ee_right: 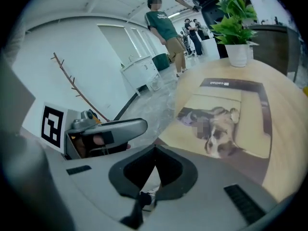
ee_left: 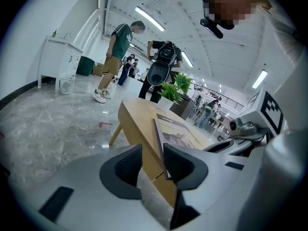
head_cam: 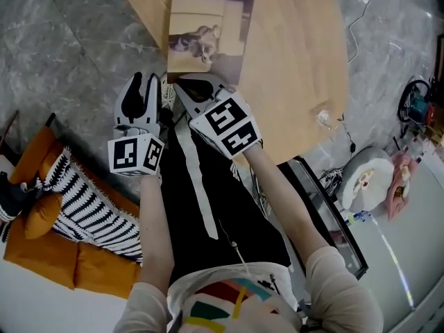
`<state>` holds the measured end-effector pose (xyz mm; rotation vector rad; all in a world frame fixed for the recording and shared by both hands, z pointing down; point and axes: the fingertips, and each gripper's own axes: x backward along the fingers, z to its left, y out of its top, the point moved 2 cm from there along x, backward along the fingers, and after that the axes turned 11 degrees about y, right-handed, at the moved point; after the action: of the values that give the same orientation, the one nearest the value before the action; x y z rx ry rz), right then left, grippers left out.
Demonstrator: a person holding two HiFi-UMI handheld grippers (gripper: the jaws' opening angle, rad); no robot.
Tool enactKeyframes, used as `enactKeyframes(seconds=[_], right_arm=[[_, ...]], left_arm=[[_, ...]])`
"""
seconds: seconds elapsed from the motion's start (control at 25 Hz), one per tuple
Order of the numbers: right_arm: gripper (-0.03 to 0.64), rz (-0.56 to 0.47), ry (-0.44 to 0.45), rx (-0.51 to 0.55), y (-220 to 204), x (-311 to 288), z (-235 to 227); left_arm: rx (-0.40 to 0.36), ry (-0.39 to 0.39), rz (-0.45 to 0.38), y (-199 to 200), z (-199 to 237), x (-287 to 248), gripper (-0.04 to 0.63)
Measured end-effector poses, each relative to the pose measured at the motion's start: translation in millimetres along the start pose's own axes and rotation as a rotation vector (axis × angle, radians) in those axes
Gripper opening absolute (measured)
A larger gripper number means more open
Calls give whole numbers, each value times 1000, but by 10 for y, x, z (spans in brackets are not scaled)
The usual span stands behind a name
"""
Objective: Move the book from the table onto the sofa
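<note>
Head view first, and there's the book (head_cam: 211,30), lying flat on the pale wooden table (head_cam: 298,68). It's a slim one. The cover shows a cream-coloured scene with a small dog lying down, framed by a dark brown band along the top and right side, and there's white lettering on the top band. The near left corner sits right at the table's slanted edge and looks to poke just past it.

Now the left gripper (head_cam: 144,80): it's just beside that corner, off the table's edge and over the grey marble floor (head_cam: 69,40). In the left gripper view the two dark pads stand partly apart. The book's thin edge runs down toward the right-hand pad, but nothing is pinched and the gap shows only table edge and floor.

Over to the right gripper (head_cam: 184,89), close alongside its partner, with its tip pointing at the book's near edge and just short of it. The right gripper view has its fingertips meeting, closed on nothing, with the dog cover filling the table beyond. A potted plant (ee_right: 233,28) stands at the table's far side.

Low on the left of the head view is the orange sofa (head_cam: 41,255), well apart from the book. A black-and-white striped blanket (head_cam: 83,200) is draped across it.
</note>
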<state>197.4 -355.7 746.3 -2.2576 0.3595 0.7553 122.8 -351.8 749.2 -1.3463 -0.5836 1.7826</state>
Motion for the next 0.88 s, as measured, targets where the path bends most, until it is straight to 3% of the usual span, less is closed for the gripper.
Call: enactKeyframes(seconds=[0.2, 0.4, 0.48, 0.68, 0.88], right_arm=[[11, 1, -105, -3, 55, 115, -59], [11, -20, -309, -33, 133, 444, -530], [11, -9, -350, -54, 107, 516, -665], [11, 6, -372, 76, 80, 496, -623], [11, -14, -311, 98, 47, 377, -465]], left_arm=[[3, 22, -15, 34, 89, 34, 121], [18, 16, -29, 64, 172, 10, 121], [29, -1, -38, 99, 150, 9, 121], [45, -91, -32, 145, 4, -47, 127], [80, -208, 94, -57, -109, -130, 256]])
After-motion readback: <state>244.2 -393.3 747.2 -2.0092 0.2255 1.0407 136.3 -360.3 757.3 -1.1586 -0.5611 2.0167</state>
